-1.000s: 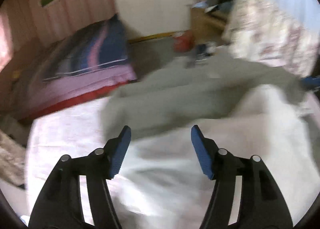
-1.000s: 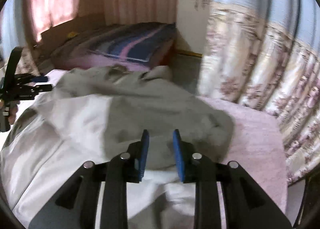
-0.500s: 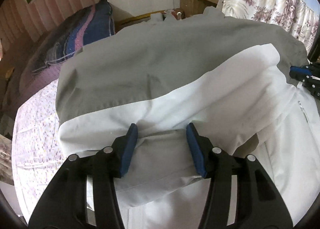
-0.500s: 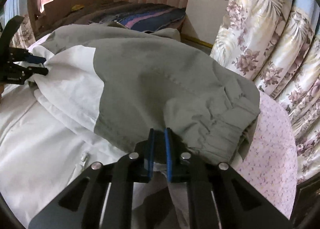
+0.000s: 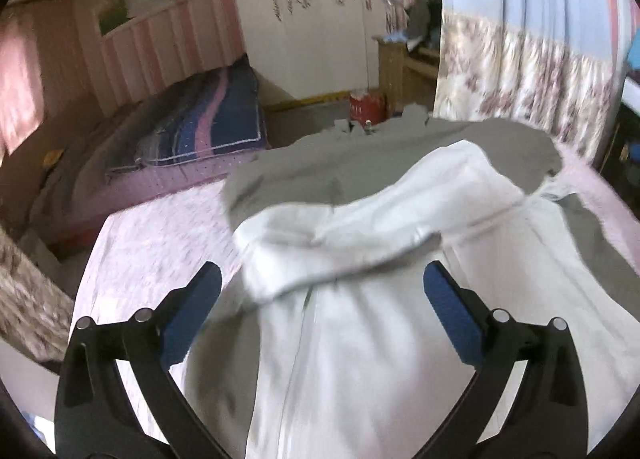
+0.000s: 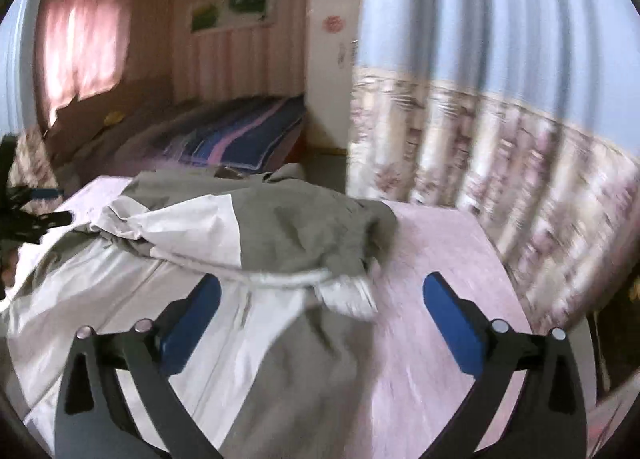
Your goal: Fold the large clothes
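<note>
My left tool (image 5: 322, 305) and right tool (image 6: 322, 307) have both just sprung wide open, nothing between the pads. The grey & white jacket (image 5: 384, 227) lies on the bed w/ pink floral sheet (image 5: 160, 235), top part folded down over the zip front. Both tools hang above it, not touching. Floral curtain (image 6: 500, 163) beside bed.
</note>
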The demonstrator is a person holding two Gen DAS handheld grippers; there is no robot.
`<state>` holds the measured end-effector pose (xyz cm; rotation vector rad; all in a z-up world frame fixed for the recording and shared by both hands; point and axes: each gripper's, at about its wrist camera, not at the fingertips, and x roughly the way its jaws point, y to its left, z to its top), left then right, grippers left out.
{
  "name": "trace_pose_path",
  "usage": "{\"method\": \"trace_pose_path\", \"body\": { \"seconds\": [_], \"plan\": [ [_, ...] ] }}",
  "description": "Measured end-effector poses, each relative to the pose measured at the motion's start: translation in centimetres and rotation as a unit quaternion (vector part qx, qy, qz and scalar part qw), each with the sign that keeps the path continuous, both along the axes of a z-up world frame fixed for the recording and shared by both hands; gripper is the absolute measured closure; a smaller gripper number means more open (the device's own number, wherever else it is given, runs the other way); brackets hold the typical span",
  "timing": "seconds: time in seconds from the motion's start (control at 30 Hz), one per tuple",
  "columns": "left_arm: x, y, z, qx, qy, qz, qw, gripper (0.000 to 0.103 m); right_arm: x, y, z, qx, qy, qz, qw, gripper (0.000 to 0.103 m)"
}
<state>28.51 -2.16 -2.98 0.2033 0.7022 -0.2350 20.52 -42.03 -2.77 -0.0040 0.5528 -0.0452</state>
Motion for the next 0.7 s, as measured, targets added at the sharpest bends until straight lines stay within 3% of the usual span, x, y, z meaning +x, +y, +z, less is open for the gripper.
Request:
{"method": "trace_pose_path", "body": {
  "seconds": [0.2,0.27,0.4,0.57,0.7],
  "plan": [
    [-8.4,7.2,0.0,-0.067,-0.008,0.054,0.9963,0.003,-7.6,0.2,-1.5,-0.032,-0.02,-0.113,0.993,0.002],
    [-10.8,9.3,-0.6,-0.071,-0.003,0.072,0.9949,0.003,-9.4,-0.4,-2.4,0.017,0.002,-0.108,0.994,0.002],
    [-15.1,13.4,-2.9,-0.038,0.023,0.12,0.9917,0.003,-12.0,-1.5,-5.4,0.076,0.046,-0.112,0.99,0.002],
    [-18.0,17.2,-5.3,-0.065,0.056,0.129,0.988,0.003,-14.9,-1.6,-7.3,0.118,0.064,-0.1,0.986,0.003],
    [-19.2,17.5,-6.6,-0.092,0.069,0.109,0.9874,0.003,-16.8,-0.5,-7.2,0.148,0.069,-0.054,0.985,0.015]
  ]
}}
